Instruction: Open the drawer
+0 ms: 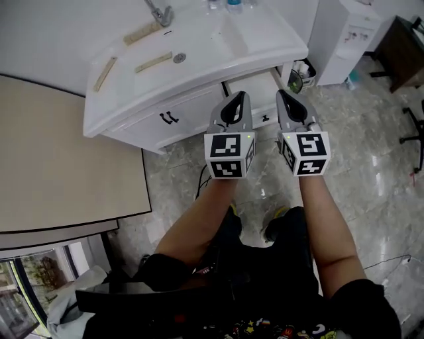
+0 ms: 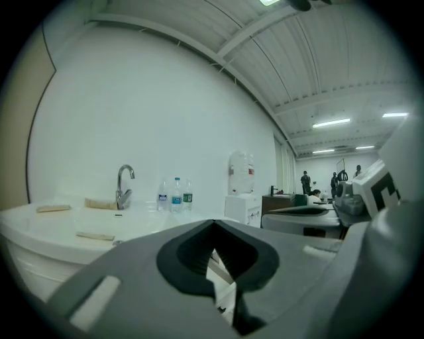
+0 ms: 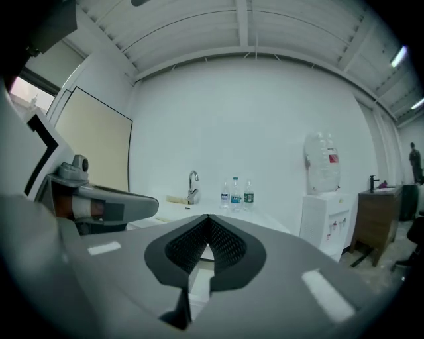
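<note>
Drawer [image 1: 254, 86] white, pulled partway out beneath sink counter [image 1: 122, 99], front facing claws.

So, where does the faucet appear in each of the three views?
Head view: faucet at the top edge, left of centre.
Left gripper view: faucet at left, mid-height.
Right gripper view: faucet just left of centre.
Shared landmark: the water dispenser, right of it everywhere.
</note>
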`<action>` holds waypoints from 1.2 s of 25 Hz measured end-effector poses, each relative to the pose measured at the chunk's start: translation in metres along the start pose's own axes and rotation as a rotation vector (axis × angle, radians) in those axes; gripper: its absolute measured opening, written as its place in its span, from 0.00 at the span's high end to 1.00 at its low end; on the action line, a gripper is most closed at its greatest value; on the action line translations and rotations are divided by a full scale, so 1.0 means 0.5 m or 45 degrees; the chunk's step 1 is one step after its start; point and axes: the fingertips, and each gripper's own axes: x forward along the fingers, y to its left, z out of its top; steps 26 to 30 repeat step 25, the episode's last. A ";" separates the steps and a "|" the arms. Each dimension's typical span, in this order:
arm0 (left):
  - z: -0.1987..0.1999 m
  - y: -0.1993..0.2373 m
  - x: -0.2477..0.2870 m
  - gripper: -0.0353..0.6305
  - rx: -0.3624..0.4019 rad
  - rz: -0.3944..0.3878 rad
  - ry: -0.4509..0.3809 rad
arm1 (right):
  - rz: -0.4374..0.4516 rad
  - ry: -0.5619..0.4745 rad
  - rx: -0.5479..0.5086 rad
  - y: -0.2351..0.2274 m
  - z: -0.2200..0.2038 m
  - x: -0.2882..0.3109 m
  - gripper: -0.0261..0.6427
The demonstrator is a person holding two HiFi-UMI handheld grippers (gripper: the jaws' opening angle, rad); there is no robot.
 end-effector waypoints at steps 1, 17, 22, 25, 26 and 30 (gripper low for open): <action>0.039 -0.003 -0.010 0.94 -0.003 0.005 0.003 | 0.004 0.009 0.007 0.000 0.036 -0.012 0.93; 0.233 -0.048 -0.098 0.95 0.003 -0.023 0.005 | 0.010 -0.001 0.017 0.039 0.247 -0.103 0.93; 0.238 -0.049 -0.099 0.94 0.006 -0.020 -0.001 | 0.020 -0.001 0.011 0.036 0.251 -0.106 0.93; 0.241 -0.045 -0.097 0.95 0.005 -0.015 -0.010 | 0.021 -0.013 0.005 0.034 0.257 -0.104 0.93; 0.241 -0.045 -0.097 0.95 0.005 -0.015 -0.010 | 0.021 -0.013 0.005 0.034 0.257 -0.104 0.93; 0.241 -0.045 -0.097 0.95 0.005 -0.015 -0.010 | 0.021 -0.013 0.005 0.034 0.257 -0.104 0.93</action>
